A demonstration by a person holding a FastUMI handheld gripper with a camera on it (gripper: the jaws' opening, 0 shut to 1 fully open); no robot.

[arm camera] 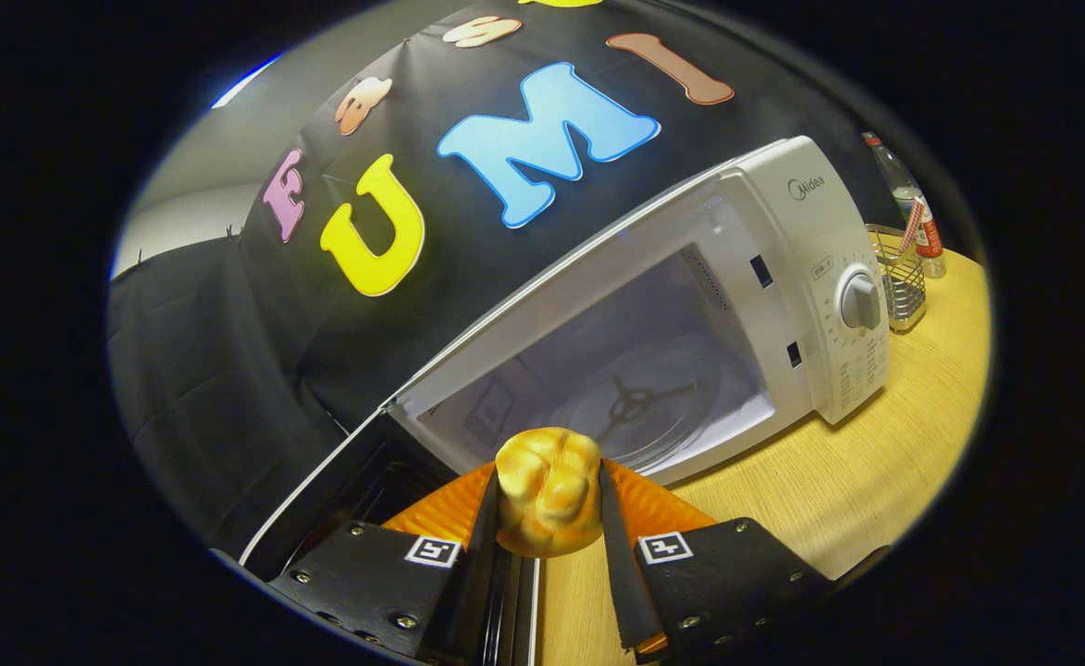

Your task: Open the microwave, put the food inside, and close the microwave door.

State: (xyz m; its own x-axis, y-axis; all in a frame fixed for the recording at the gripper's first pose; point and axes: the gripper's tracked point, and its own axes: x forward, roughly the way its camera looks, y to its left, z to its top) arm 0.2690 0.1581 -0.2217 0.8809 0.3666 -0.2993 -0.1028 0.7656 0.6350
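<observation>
Gripper [548, 504] clamped on the bread roll [548, 499], both fingers pressing its sides | roll held just short of the open microwave [690, 314] | door [357, 481] swung wide to the left | glass turntable [639, 402] beyond | wooden table [875, 472] underneath

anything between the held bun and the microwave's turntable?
Nothing in the gripper view: the gripper grips the bun just before the open microwave; beyond it only bare cavity floor and the turntable.
</observation>
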